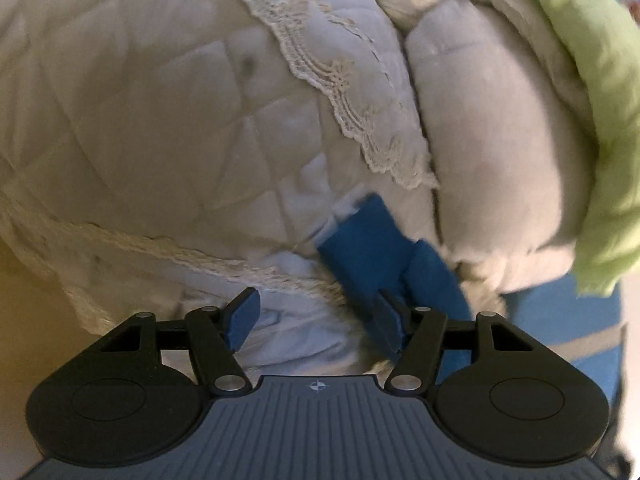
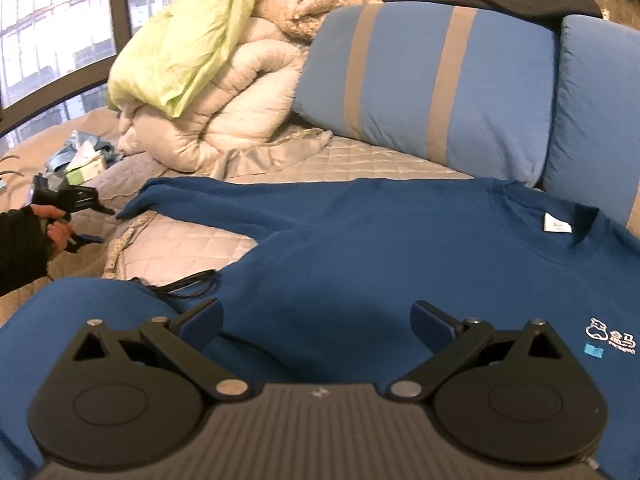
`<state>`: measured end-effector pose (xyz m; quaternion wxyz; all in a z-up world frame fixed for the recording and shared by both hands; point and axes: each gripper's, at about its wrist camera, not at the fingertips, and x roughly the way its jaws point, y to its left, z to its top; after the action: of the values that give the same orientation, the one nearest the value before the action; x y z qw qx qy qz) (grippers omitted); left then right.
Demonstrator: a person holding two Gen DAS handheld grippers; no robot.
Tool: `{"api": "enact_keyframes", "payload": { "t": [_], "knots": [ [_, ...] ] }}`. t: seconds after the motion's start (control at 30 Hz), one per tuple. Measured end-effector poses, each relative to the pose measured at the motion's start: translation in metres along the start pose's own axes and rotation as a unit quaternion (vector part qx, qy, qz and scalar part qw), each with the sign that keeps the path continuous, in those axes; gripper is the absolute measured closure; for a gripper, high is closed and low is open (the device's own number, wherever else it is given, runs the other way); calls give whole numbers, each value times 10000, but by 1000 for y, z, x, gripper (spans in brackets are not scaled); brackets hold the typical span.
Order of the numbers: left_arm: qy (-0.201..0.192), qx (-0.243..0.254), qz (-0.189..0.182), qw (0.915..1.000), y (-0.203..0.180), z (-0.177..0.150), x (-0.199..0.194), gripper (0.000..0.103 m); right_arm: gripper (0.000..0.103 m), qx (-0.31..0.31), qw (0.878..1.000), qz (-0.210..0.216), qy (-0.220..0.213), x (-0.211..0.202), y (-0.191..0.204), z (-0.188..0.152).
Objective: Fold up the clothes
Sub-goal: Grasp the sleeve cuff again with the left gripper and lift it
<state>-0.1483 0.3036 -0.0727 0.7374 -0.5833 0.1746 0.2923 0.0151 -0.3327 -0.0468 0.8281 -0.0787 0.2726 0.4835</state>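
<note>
A blue sweatshirt (image 2: 360, 248) lies spread on the quilted bedspread (image 2: 192, 240), collar with a white tag (image 2: 558, 224) at the right, one sleeve stretched out to the left. My right gripper (image 2: 318, 320) hovers open and empty low over the sweatshirt's body. My left gripper (image 1: 316, 316) is open just short of the blue sleeve cuff (image 1: 372, 248), which lies by its right finger. The left gripper also shows in the right wrist view (image 2: 100, 224), held in a gloved hand at the sleeve end.
A rolled white duvet (image 2: 224, 112) with a light green cloth (image 2: 180, 40) on top sits behind the sleeve. Blue striped pillows (image 2: 432, 80) stand behind the sweatshirt. A black cable (image 2: 184, 284) lies on the bedspread. Small packets (image 2: 84, 164) lie at the far left by the window.
</note>
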Motion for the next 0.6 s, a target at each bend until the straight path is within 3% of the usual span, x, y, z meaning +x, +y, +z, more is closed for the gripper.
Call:
{"api": "enact_keyframes", "payload": {
  "t": [0.17,0.3,0.37,0.4,0.47,0.6],
  "knots": [
    [-40,-908,-504,9946,14,5,17,43,0,-156,9998,40,73,2,5,-2],
    [-185,-1074,-579,9924,16,8,24,44,0,-124,9999,23,99,3,5,-2],
    [-223,-1280,-553,9900,19,9,26,65,0,-123,9998,16,123,4,5,-2],
    [-191,-1358,-538,9891,20,11,27,86,0,-131,9998,14,140,5,4,-2],
    [-150,-1422,-552,9882,21,14,27,90,0,-178,9997,7,182,6,6,-2],
    [-337,-991,-564,9929,3,16,14,95,0,-224,9995,-1,213,8,7,-3]
  ]
}}
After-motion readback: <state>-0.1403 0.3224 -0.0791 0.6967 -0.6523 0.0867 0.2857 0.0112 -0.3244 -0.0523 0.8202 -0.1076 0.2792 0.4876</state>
